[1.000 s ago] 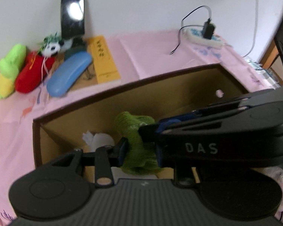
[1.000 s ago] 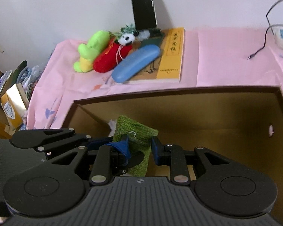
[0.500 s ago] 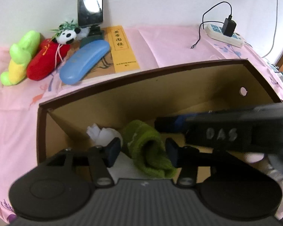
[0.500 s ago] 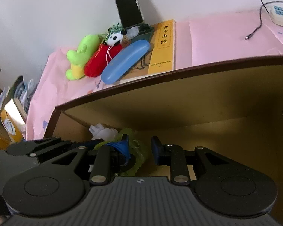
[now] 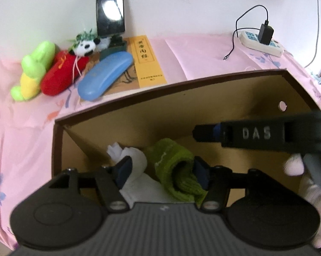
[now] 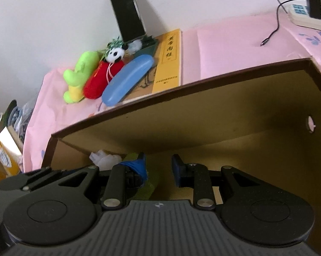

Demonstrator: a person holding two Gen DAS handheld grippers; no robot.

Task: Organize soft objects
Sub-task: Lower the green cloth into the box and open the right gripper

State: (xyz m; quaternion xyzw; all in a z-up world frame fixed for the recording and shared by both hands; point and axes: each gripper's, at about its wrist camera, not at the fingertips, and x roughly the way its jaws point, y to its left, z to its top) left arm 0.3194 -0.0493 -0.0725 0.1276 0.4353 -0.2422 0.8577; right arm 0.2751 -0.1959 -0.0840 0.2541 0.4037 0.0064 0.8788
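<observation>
My left gripper (image 5: 162,169) is opening, ribbed green knit sock (image 5: 177,170) between its jaws in the cardboard box (image 5: 181,106). Right gripper (image 6: 158,166) looks empty (gap narrow); white cloth (image 5: 132,160) is clearer from the left.

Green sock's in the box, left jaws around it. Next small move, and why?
Probably lift the left gripper straight up out of the cardboard box: its jaws are opening, the green sock lies loose beside the white sock.
</observation>
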